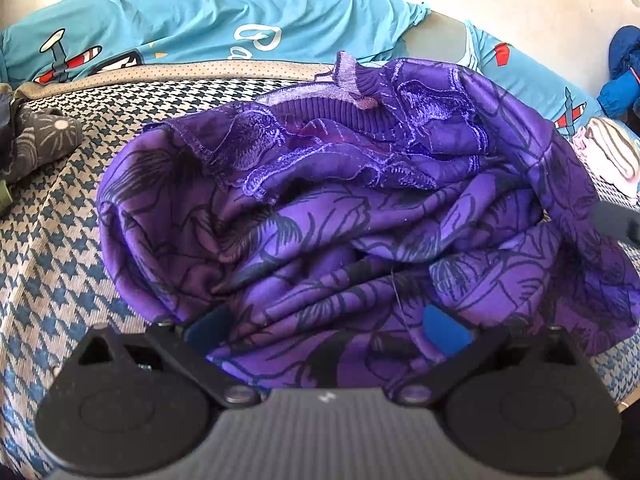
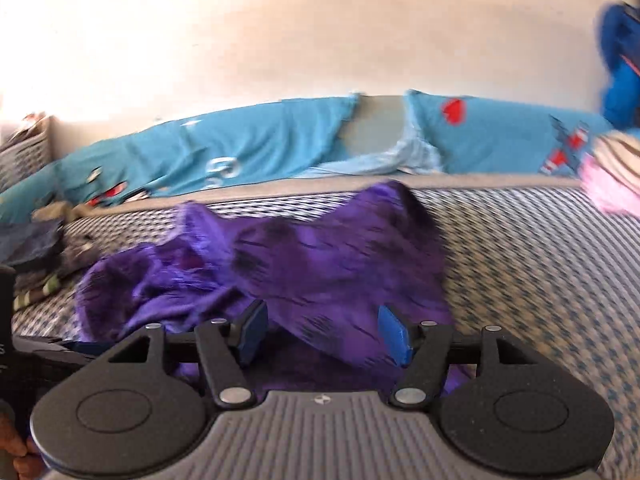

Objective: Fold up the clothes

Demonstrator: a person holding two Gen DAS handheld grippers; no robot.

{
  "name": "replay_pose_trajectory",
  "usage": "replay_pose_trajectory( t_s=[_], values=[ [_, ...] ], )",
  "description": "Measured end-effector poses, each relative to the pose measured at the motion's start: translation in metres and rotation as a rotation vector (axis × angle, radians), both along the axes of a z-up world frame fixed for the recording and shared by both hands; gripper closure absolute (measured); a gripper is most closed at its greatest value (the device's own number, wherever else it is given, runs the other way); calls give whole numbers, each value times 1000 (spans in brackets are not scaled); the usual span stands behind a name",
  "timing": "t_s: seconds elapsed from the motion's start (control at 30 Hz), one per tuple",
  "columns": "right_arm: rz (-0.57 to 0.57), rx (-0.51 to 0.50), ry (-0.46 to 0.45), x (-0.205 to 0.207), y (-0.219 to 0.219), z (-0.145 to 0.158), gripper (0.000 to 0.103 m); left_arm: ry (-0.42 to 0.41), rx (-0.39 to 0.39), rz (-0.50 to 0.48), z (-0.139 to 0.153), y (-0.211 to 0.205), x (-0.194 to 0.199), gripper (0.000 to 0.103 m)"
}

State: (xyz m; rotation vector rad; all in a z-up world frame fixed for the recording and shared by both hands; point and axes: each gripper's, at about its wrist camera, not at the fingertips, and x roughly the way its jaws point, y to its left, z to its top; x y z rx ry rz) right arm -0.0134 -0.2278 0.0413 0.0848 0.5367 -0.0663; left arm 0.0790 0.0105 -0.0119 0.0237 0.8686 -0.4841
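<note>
A purple garment (image 2: 280,264) with dark line print is seen crumpled on a bed cover (image 2: 540,264) with a small blue and white check pattern. The picture is blurred. The right gripper (image 2: 322,334) is held just above the near edge of the garment, and its two blue pads (image 2: 394,336) are kept well apart, with nothing pressed between them. Behind the garment, turquoise pillows (image 2: 248,140) with red and white prints are laid along a pale wall (image 2: 280,32). Dark folded clothes (image 2: 36,248) are placed at the left. A pink and striped cloth (image 2: 612,176) and a blue item (image 2: 620,64) are seen at the right edge.
</note>
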Motion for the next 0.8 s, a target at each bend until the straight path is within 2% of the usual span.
replay_pose_trajectory(
  t_s=[0.1, 0.3, 0.53, 0.6, 0.67, 0.7, 0.77, 0.8],
  values=[
    [86, -52, -2, 17, 12, 1, 40, -5, 0, -3, -1, 1, -1, 0],
    [246, -155, -21, 44, 34, 3, 31, -16, 1, -8, -2, 1, -2, 0],
    [296, -237, 1, 69, 46, -10, 30, -35, 7, -12, -4, 0, -4, 0],
    [287, -247, 7, 74, 45, -15, 40, -41, 8, -10, -4, 0, -5, 0],
    [270, -237, 8, 75, 40, -17, 62, -47, 11, -8, -5, 0, -5, 0],
    [263, -232, 8, 76, 38, -18, 67, -51, 12, -6, -5, -1, -6, 0],
    [249, -220, 7, 76, 34, -18, 90, -58, 15, -2, -6, -1, -7, 0],
    [242, -210, 0, 76, 31, -16, 91, -59, 15, 0, -6, -2, -7, 0]
  ],
)
